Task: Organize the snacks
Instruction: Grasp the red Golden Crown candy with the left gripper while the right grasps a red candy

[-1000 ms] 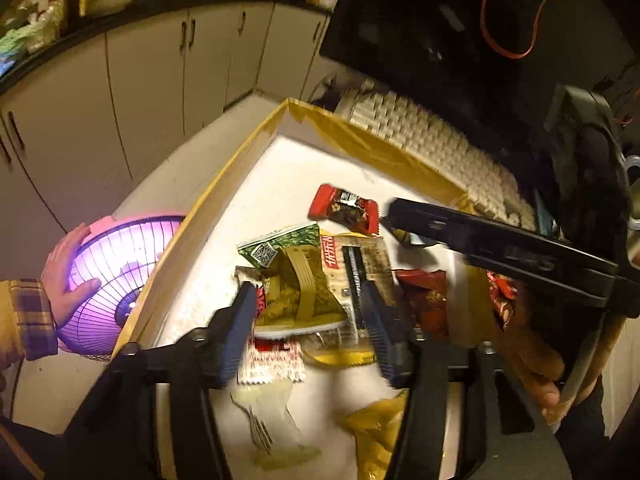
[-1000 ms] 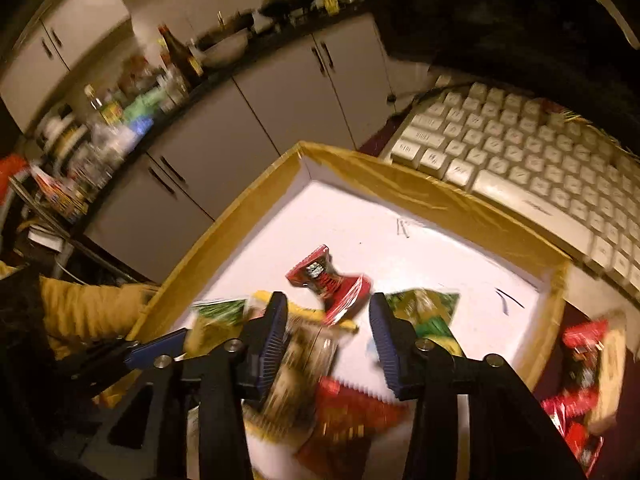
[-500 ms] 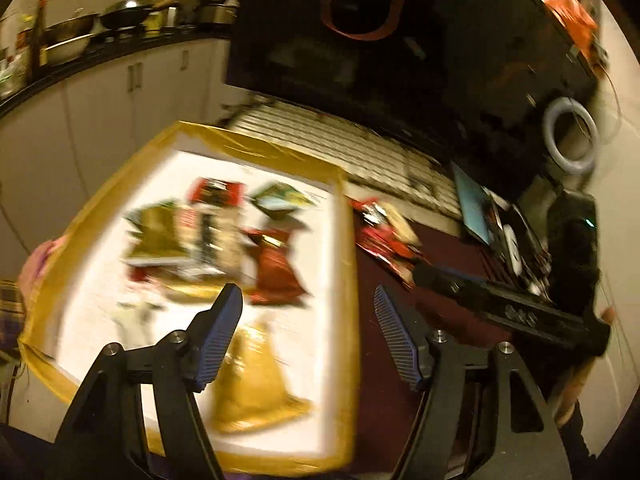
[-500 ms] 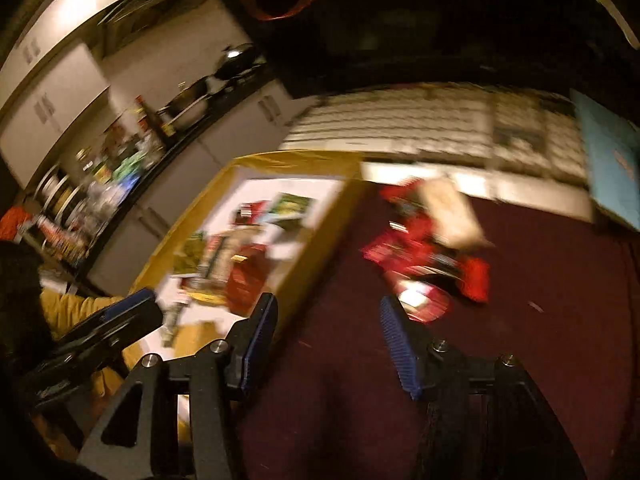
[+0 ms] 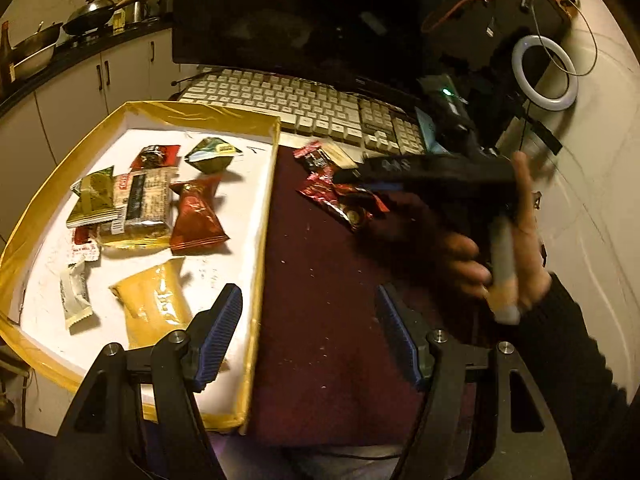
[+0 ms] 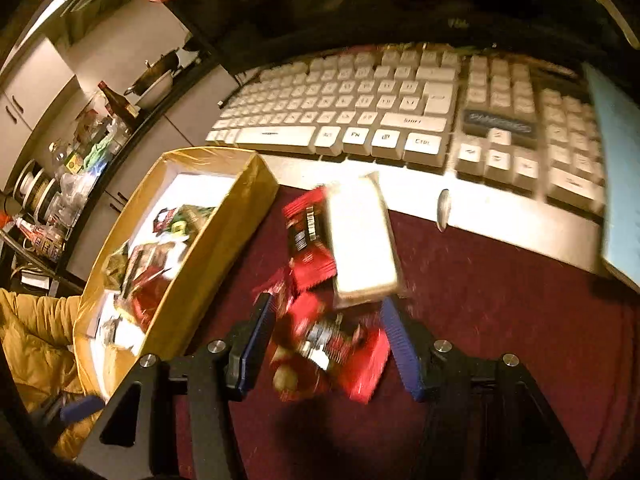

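Note:
A shallow yellow-rimmed box with a white floor holds several snack packets: a dark red pouch, a yellow pouch, a brown bar and green packets. It also shows in the right wrist view. A loose pile of red snack packets and a pale flat packet lies on the maroon mat. My right gripper is open, its fingers on either side of the red pile. My left gripper is open and empty over the box's right rim.
A white keyboard lies behind the box and mat, below a dark monitor. A ring light and cables stand at the back right. Kitchen cabinets and pans are at the far left. A blue pad lies right of the keyboard.
Both grippers have swung right, away from over the box. The right one went from the box to the red pile on the mat. The left one pulled back.

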The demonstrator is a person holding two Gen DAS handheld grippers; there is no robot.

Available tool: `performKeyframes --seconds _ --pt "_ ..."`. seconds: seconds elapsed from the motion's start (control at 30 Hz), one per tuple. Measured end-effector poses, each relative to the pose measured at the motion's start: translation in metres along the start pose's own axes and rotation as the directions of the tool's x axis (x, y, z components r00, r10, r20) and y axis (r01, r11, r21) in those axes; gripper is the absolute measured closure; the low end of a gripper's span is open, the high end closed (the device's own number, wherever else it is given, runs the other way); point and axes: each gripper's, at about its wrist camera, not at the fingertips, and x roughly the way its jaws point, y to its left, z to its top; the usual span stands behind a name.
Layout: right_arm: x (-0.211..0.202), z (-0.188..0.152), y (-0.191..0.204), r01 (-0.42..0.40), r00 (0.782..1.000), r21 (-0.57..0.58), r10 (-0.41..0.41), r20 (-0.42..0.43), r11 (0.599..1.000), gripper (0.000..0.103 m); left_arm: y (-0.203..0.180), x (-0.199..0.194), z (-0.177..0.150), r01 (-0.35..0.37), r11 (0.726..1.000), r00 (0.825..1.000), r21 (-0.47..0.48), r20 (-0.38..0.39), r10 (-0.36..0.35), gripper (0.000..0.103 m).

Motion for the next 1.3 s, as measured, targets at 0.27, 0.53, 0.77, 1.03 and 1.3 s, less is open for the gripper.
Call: performKeyframes --seconds 0.27,0.53,0.77,1.03,1.3 --pt "-0.016 -0.036 0.013 -0.132 0.989 -0.06 0.127 -0.07 0.989 0.045 0.003 0.006 0.001 0.024 1.0 1.0 -0.014 -0.01 -0.024 0.035" --pt "-0.027 -0.045 0.015 -0.063 0.997 -0.026 0.063 -0.033 0.998 0.055 0.007 0.008 0.0 0.023 0.999 1.0 -0.037 -0.018 -0.024 0.035" --pt "-0.036 -0.073 0.027 0.123 0.992 -0.057 -0.122 0.033 0.991 0.076 0.001 0.011 0.001 0.011 1.0 1.0 -0.029 -0.026 -0.012 0.035" --pt "-0.09 -0.116 -0.012 0.15 0.958 0.153 -0.181 0.222 0.977 0.077 -0.013 0.011 0.014 -0.017 1.0 1.0 0.002 -0.024 0.017 0.035" --pt "-0.099 -0.123 -0.032 0.093 0.943 0.25 -0.166 0.288 0.964 0.077 -0.052 0.047 0.051 -0.029 0.995 0.998 0.1 -0.054 0.034 0.035"
